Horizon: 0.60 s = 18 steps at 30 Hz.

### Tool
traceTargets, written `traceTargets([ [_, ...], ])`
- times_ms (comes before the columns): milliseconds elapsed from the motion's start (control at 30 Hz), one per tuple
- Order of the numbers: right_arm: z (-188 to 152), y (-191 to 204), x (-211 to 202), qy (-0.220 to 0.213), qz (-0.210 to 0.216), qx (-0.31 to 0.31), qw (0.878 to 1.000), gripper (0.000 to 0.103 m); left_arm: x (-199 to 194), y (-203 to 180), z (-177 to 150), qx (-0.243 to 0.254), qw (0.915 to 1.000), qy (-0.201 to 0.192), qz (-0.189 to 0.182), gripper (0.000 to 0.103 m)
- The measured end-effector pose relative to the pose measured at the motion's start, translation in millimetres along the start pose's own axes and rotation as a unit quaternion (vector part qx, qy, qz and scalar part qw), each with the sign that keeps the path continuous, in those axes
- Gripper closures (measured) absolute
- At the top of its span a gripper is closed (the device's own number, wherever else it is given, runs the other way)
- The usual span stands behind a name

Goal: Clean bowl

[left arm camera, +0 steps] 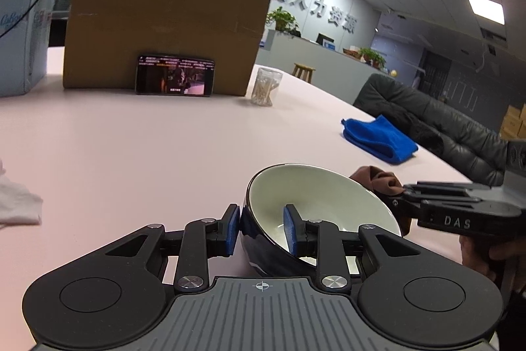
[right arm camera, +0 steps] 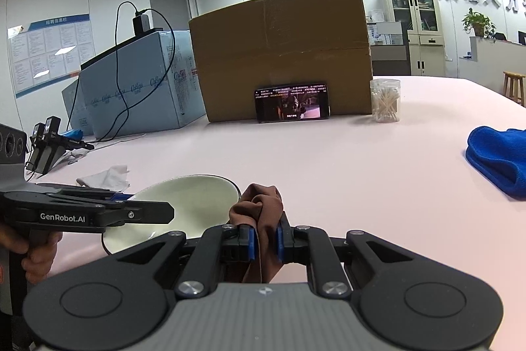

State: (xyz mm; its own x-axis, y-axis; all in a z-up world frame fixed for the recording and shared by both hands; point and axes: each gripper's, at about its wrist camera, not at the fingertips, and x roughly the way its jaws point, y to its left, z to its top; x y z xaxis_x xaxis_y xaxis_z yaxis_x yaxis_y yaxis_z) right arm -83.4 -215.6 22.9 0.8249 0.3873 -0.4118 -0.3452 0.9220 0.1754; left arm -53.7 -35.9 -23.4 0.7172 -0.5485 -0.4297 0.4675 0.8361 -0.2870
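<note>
Two claws: left claw (left arm camera: 261, 229) pinches the white bowl's (left arm camera: 315, 196) near rim.
Right claw (right arm camera: 264, 240): clamped on brown cloth (right arm camera: 259, 206), just right of the bowl's rim, lower centre.

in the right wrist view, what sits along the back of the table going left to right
light blue boxes → cardboard box → phone propped against its front → jar of cotton swabs → blue cloth, nearer the camera at the right edge
</note>
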Motion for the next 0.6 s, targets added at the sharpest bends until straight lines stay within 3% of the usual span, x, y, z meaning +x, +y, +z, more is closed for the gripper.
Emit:
traceTargets([
  [200,-11,0,-19,0.009,0.017,0.0,1.0,0.088,-2,4,-9,-0.046,0.9987,-0.023,0.002,0.076],
  [500,-27,19,-39,0.022,0.07,-0.006,0.997,0.088,-2,-1,-13,-0.035,0.9987,-0.034,0.017,0.075],
  [600,-22,18,-35,0.016,0.061,-0.004,0.998,0.088,-2,-2,-13,-0.034,0.9982,-0.038,0.032,0.073],
])
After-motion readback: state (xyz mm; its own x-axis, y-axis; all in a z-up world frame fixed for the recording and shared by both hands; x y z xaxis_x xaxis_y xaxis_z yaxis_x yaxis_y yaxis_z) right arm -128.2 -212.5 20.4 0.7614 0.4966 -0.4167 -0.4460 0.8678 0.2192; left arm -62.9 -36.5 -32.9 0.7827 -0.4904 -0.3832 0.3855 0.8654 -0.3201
